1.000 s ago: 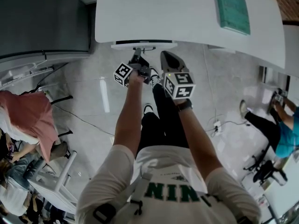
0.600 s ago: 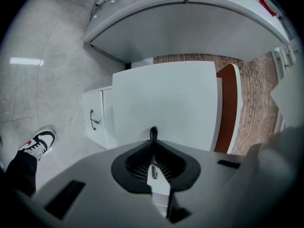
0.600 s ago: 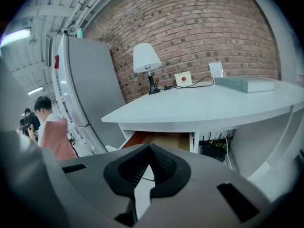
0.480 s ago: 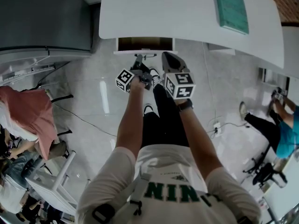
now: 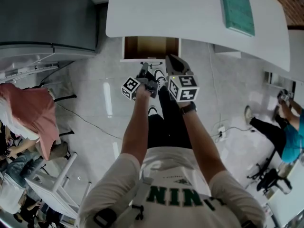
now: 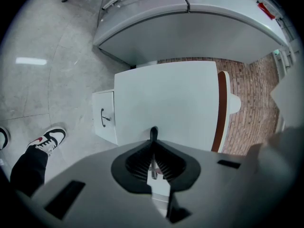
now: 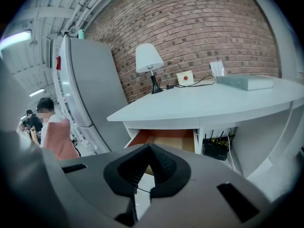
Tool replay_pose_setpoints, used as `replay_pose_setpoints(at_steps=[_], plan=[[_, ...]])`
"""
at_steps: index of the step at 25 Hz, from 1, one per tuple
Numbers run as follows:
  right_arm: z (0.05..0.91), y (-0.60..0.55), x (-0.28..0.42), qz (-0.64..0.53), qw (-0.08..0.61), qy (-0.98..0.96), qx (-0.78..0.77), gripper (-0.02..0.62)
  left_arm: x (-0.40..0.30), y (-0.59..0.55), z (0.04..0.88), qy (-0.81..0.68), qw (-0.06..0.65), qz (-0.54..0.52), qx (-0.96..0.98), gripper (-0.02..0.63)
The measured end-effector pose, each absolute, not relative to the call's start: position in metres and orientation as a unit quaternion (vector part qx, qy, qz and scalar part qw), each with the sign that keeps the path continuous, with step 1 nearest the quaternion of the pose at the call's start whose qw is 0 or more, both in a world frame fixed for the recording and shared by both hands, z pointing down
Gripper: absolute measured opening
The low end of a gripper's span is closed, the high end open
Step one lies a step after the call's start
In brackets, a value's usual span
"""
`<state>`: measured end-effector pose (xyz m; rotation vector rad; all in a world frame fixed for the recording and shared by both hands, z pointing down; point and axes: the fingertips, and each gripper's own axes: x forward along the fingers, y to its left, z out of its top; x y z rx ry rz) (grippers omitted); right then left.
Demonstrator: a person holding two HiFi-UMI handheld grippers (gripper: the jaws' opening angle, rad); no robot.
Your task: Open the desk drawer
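The white desk (image 5: 190, 13) has its drawer (image 5: 151, 48) pulled out, and the brown wooden inside shows. My left gripper (image 5: 145, 66) sits at the drawer's white front, shut on the thin metal handle (image 6: 152, 169), which shows between the ribbed pads. In the left gripper view the picture is rolled, and the white front fills the space ahead of the left gripper (image 6: 153, 131). My right gripper (image 5: 171, 58) hovers just right of it, jaws together and empty. In the right gripper view the right gripper (image 7: 149, 147) points at the open drawer (image 7: 166, 139) under the desktop (image 7: 213, 103).
A green book (image 5: 236, 8) lies on the desk's right part, and a white lamp (image 7: 148, 58) stands at the brick wall. A grey fridge (image 5: 47, 18) stands left of the desk. A person in pink (image 5: 28, 113) is at the left, another person (image 5: 285, 127) at the right. A router and cables (image 7: 217, 148) lie under the desk.
The drawer has slid out from almost closed to well open. My left gripper came back toward the body with the handle. The right gripper stayed where it was.
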<state>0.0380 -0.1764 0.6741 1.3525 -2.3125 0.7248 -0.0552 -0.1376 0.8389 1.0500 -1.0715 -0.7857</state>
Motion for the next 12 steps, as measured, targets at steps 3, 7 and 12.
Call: replay_pose_setpoints(at_steps=[3,7,12], plan=[[0.673,-0.172,0.035,0.261,0.180,-0.818,0.480,-0.002,-0.054,-0.128,0.840,-0.472,0.666,-0.345,0.464,0.017],[0.677,-0.168,0.036,0.265,0.182,-0.816,0.481,-0.002,-0.052,-0.116,0.850,-0.477,0.674,-0.335,0.454,0.017],[0.686,-0.169,0.043,0.263,0.189,-0.814,0.483,-0.002,-0.052,-0.109,0.876,-0.487,0.686,-0.321,0.434,0.016]])
